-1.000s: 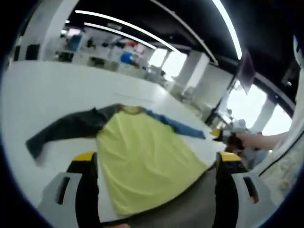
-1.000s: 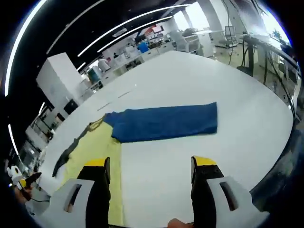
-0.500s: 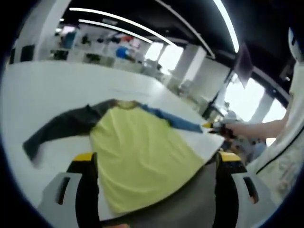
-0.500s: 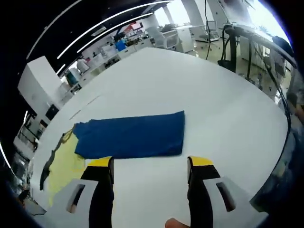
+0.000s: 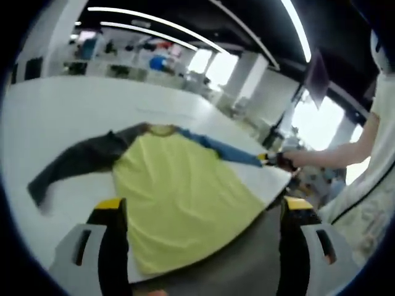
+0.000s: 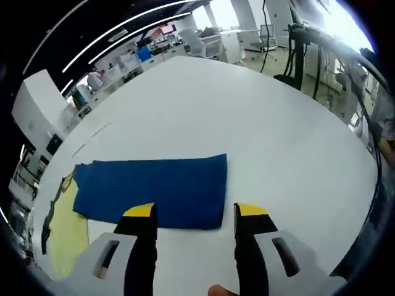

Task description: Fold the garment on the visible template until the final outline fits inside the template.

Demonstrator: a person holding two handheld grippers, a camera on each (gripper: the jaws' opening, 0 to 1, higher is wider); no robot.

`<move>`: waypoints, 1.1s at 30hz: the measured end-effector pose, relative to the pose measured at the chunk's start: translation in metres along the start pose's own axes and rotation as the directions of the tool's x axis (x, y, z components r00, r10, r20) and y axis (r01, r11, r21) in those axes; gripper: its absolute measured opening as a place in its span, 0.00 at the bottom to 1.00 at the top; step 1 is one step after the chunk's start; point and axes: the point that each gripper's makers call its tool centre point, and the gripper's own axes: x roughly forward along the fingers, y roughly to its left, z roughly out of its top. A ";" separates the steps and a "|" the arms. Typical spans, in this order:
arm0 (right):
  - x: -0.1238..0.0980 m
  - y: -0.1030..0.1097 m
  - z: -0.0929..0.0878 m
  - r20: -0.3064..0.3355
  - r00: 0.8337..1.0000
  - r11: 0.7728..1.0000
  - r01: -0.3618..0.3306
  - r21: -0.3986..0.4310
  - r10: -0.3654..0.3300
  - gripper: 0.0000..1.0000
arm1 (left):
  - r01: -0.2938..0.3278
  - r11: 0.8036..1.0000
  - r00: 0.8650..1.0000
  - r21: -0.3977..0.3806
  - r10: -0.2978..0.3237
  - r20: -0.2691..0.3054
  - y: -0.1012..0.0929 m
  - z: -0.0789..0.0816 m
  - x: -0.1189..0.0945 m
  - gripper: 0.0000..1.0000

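Right now the long-sleeved shirt (image 5: 179, 197) lies flat on the white table (image 6: 278, 148), blue sleeve (image 6: 154, 191) stretched toward its edge. The right gripper (image 6: 191, 213), jaws spread, hangs over the cuff, likely to fold it inward; the left gripper (image 5: 200, 206) waits, jaws apart, near the hem.

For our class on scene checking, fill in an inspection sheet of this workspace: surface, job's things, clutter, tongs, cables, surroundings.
Surface: white table, wide and bare.
Job's things: shirt lies flat, yellow body, dark sleeve, blue sleeve spread out; template outline not made out.
Clutter: nothing seen.
Tongs: left tongs open over the yellow body; right tongs open at the blue sleeve's cuff.
Cables: dark cables beyond the table's edge.
Surroundings: open hall, ceiling light strips, windows.
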 end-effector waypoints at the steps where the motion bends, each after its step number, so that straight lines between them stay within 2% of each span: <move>1: 0.000 0.001 0.000 0.000 1.000 1.000 -0.002 0.001 0.002 0.44 | 0.000 1.000 1.000 0.000 0.000 -0.003 0.000 -0.001 0.000 0.99; 3: 0.002 0.003 -0.002 -0.004 1.000 1.000 -0.006 -0.018 0.006 0.36 | -0.002 1.000 1.000 0.000 0.002 -0.013 0.000 -0.003 0.002 0.99; 6: 0.001 -0.004 -0.006 -0.020 0.999 0.996 0.033 -0.084 -0.035 0.20 | -0.002 1.000 1.000 -0.003 0.002 -0.019 0.001 -0.004 0.004 0.99; 8: 0.002 -0.007 -0.010 -0.032 0.998 0.995 0.049 -0.084 -0.052 0.05 | -0.002 1.000 1.000 -0.001 0.002 -0.023 0.001 -0.004 0.006 0.99; 9: 0.003 -0.009 -0.011 -0.030 0.998 0.994 0.052 -0.092 -0.055 0.03 | -0.001 1.000 1.000 0.002 0.001 -0.024 0.000 -0.003 0.006 0.99; 10: 0.003 -0.011 -0.008 -0.011 0.998 0.995 0.065 -0.079 -0.066 0.03 | -0.001 1.000 1.000 0.004 0.001 -0.025 0.000 -0.003 0.006 0.99; 15: 0.003 -0.008 -0.004 -0.002 0.998 0.997 0.056 -0.058 -0.057 0.03 | -0.003 1.000 1.000 0.005 0.003 -0.024 0.001 -0.002 0.006 0.99; 19: -0.002 -0.006 0.013 0.042 0.998 0.999 0.038 -0.020 -0.038 0.02 | -0.001 1.000 1.000 0.007 0.001 -0.024 0.000 -0.002 0.006 0.99; 28: -0.016 0.001 0.055 0.105 0.994 0.999 0.020 -0.043 -0.016 0.02 | 0.008 1.000 1.000 0.003 -0.008 -0.010 -0.003 -0.002 0.008 0.99; 33: -0.020 0.009 0.078 0.122 0.993 0.996 0.011 -0.093 0.001 0.02 | 0.018 1.000 1.000 -0.004 -0.018 -0.008 -0.005 -0.005 0.007 0.98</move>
